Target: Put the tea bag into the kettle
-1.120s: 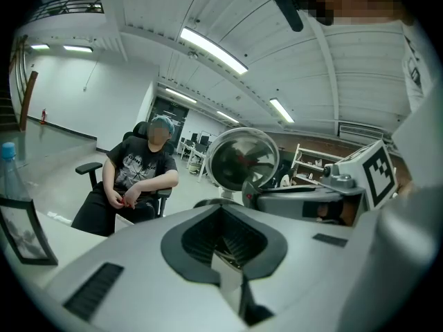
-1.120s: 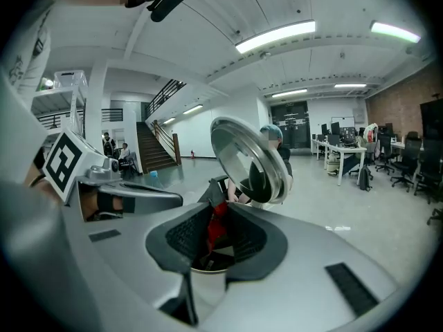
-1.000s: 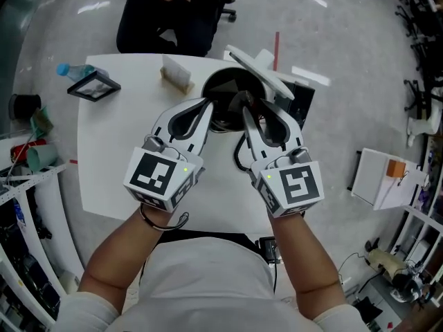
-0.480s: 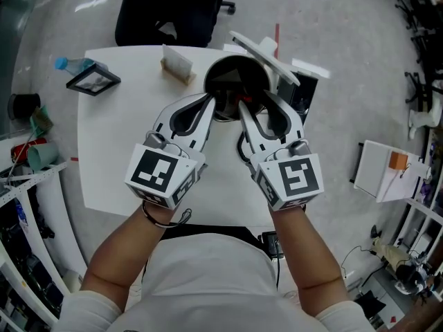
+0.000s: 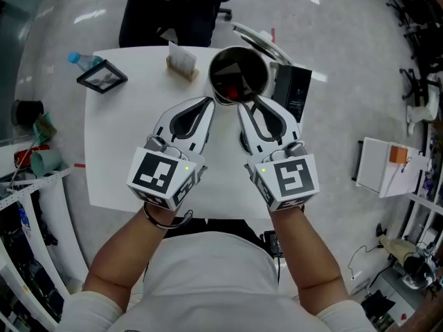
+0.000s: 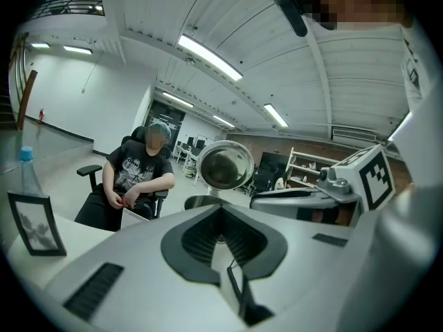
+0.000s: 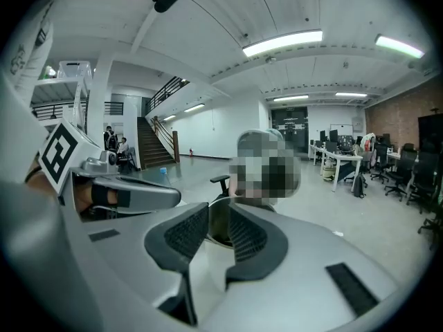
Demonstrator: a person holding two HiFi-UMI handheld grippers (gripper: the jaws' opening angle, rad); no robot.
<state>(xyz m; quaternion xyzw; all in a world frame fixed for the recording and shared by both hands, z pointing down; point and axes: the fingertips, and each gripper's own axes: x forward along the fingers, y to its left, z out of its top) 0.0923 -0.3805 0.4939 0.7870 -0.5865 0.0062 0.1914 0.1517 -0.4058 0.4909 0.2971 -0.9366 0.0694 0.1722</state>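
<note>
Bright, even light falls from ceiling strips (image 6: 211,55); glare streaks the floor (image 5: 93,16) beyond the tabletop (image 5: 111,151); gripper views bow, dark-cornered.

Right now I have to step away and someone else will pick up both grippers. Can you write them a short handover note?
Left gripper: shut, nothing seen in it, held just short of the kettle.
Right gripper: jaws apart with nothing between them. They have just been closing a little.
Kettle: on the white table, lid tipped up. A small red piece lies inside, apparently the tea bag.
Done: the tea bag looks to be in the kettle.
Left: check that it sits fully inside. Closing the lid may follow.
</note>
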